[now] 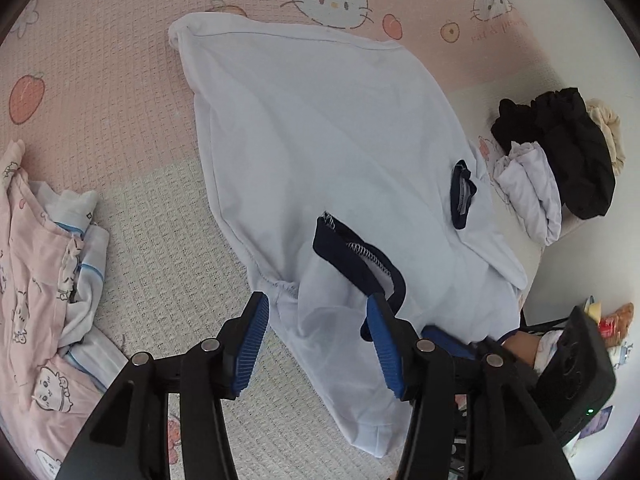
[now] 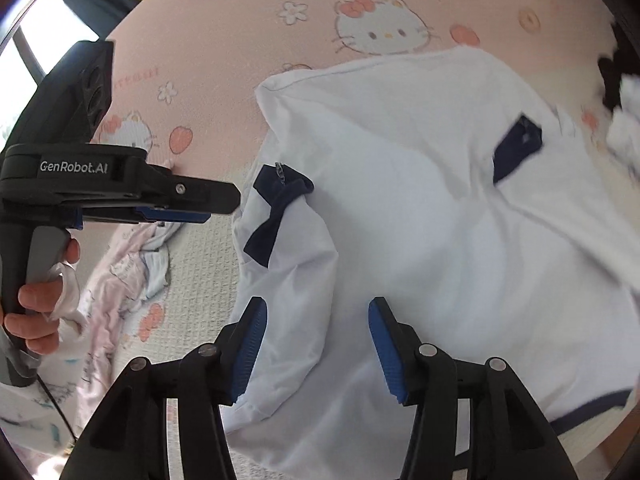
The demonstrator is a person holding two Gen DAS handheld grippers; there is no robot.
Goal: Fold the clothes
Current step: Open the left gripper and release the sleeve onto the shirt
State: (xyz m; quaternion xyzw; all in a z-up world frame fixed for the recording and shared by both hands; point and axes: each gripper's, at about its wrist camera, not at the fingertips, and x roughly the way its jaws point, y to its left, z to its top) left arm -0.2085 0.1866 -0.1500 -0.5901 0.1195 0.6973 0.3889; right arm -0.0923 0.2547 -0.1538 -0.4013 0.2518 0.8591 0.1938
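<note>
A white shirt [image 1: 328,152] with navy cuffs lies spread on a pink cartoon-cat bedspread [image 1: 100,60], a bed rather than a worktop. In the left wrist view its long axis runs diagonally, from a bunched corner at the upper left down toward the lower right, where a sleeve end trails between the fingers. One navy cuff [image 1: 356,256] lies folded on top of the cloth near the lower middle; a second navy cuff [image 1: 462,196] sits further right.

The left gripper [image 1: 318,344] has its jaws wide apart, held over the lower part of the shirt; its right finger overlaps the near cuff, though contact cannot be told. The right gripper [image 2: 318,344] also has wide jaws, straddling a white sleeve [image 2: 296,280] and gripping nothing.

A crumpled pink garment [image 1: 28,280] lies at the left, and a pile of black and white clothes [image 1: 560,160] at the right.
</note>
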